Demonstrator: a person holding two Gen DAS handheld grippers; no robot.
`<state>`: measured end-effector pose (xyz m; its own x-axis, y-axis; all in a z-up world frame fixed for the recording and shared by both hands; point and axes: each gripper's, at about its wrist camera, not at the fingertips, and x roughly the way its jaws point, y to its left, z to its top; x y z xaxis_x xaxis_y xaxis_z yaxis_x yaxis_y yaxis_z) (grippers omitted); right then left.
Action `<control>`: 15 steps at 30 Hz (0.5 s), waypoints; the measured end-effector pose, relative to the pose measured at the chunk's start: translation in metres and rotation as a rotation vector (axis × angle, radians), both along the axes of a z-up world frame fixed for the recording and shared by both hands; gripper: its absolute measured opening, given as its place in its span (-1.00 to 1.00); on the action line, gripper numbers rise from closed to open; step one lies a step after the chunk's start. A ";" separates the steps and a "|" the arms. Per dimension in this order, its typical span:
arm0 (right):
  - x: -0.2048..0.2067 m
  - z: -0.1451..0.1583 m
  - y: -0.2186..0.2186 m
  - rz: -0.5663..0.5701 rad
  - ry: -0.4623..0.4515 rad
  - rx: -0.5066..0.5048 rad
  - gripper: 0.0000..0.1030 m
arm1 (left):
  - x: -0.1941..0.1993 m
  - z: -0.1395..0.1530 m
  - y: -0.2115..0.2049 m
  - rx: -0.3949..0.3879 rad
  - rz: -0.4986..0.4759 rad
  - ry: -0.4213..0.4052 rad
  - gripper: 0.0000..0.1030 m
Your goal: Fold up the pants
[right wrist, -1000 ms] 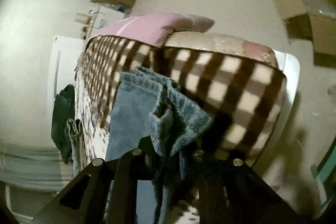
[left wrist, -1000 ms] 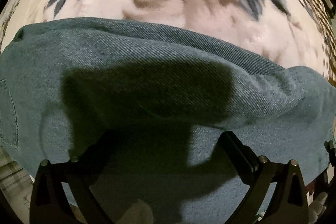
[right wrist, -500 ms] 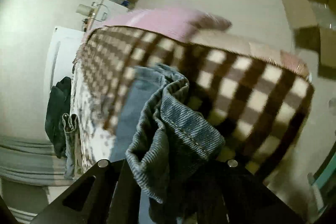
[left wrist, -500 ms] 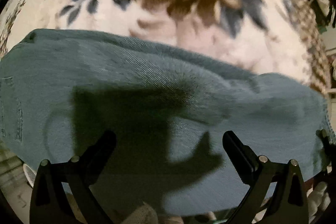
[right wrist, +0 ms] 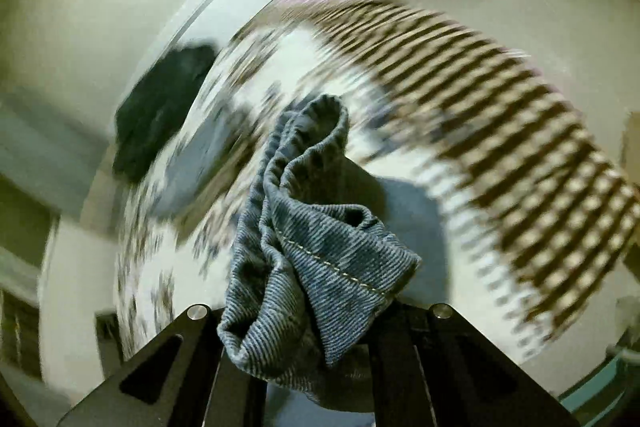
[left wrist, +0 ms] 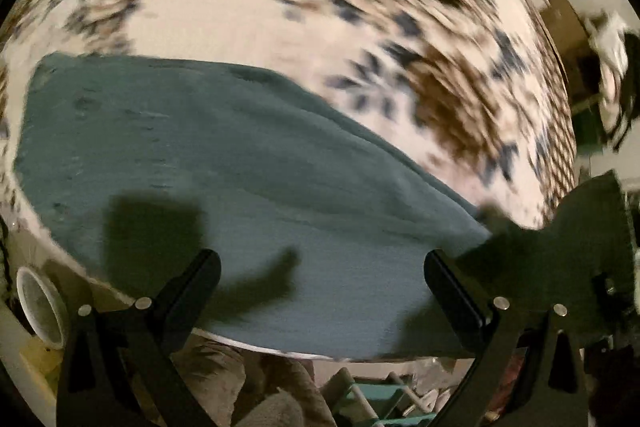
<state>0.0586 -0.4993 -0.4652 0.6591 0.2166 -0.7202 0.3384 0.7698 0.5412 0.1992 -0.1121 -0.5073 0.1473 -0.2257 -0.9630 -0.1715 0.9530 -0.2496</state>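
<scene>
- the floral blanket (left wrist: 248, 27), cream with brown and dark blue flowers, covers the bed and fills most of the left wrist view; it is smeared with blur
- in the right wrist view the blanket's brown and cream checked border (right wrist: 520, 147) curves across the right side, also blurred
- the pants (left wrist: 248, 179) are blue-grey denim, lying flat and broad across the near edge of the blanket, with a soft ridge running across the cloth and gripper shadows on the lower part
- a bunched end of the pants (right wrist: 320, 259) rises in front of the right wrist camera: ribbed blue denim, folded on itself, with a line of pale stitching along a hem
- the right gripper (right wrist: 304, 359) has its jaws pressed together, pinching that bunched denim
- the left gripper (left wrist: 320, 267) hangs over the flat denim with jaws spread wide, nothing between them
</scene>
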 end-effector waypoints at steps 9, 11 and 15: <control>0.040 -0.085 0.203 0.341 0.122 -0.048 -0.86 | -0.013 -0.012 0.137 0.021 0.209 -0.018 1.00; 0.045 -0.101 0.232 0.397 0.141 -0.075 -0.86 | -0.017 -0.016 0.159 0.027 0.240 -0.014 1.00; 0.057 -0.130 0.291 0.491 0.182 -0.170 -0.85 | -0.022 -0.023 0.183 0.039 0.269 -0.012 1.00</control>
